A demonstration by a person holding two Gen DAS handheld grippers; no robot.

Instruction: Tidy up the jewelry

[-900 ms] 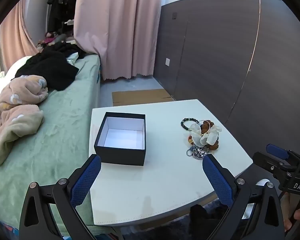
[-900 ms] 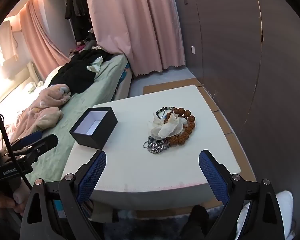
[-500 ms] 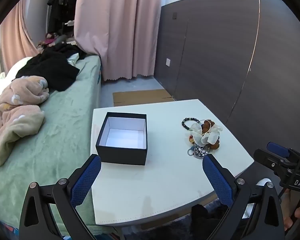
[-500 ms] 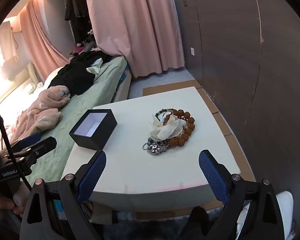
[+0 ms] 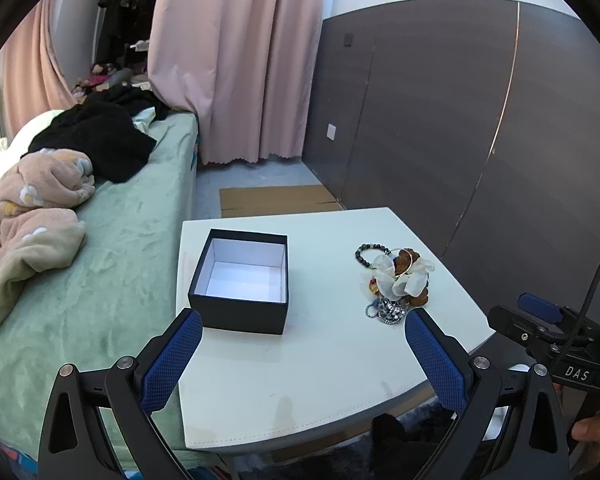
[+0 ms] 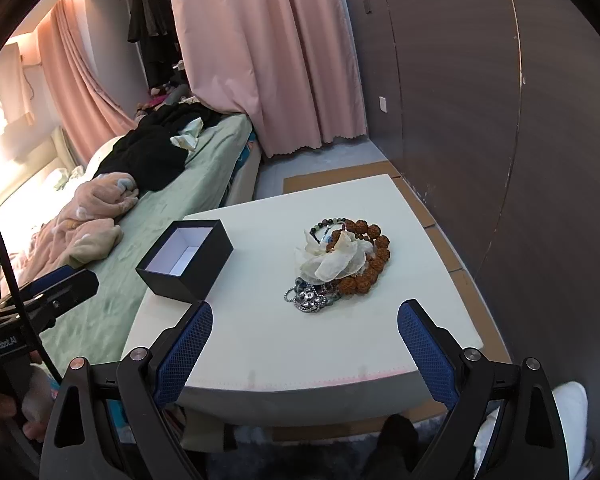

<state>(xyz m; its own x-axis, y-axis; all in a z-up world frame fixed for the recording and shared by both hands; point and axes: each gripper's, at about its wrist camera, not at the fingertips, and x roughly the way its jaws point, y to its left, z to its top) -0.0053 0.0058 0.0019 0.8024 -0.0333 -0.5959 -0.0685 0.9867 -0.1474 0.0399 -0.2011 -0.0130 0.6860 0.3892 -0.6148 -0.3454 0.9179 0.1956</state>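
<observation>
An open black box (image 5: pixel 242 280) with a white inside stands empty on the left of the white table (image 5: pixel 324 368); it also shows in the right wrist view (image 6: pixel 186 258). A heap of jewelry (image 5: pixel 396 280) lies on the table's right: brown bead bracelets, a dark bead bracelet, a silver chain and a white fabric flower, also seen in the right wrist view (image 6: pixel 340 264). My left gripper (image 5: pixel 302 342) is open and empty above the table's near part. My right gripper (image 6: pixel 304 336) is open and empty, short of the heap.
A green-covered bed (image 5: pixel 112 240) with a pink blanket (image 5: pixel 28 208) and black clothes touches the table's left side. A dark panelled wall (image 5: pixel 460 140) runs along the right. Cardboard (image 5: pixel 276 200) lies on the floor beyond the table. Pink curtains (image 5: pixel 236 60) hang behind.
Both grippers have drifted slightly closer to the table; the box and jewelry sit a little lower in view. Nothing on the table has moved.
</observation>
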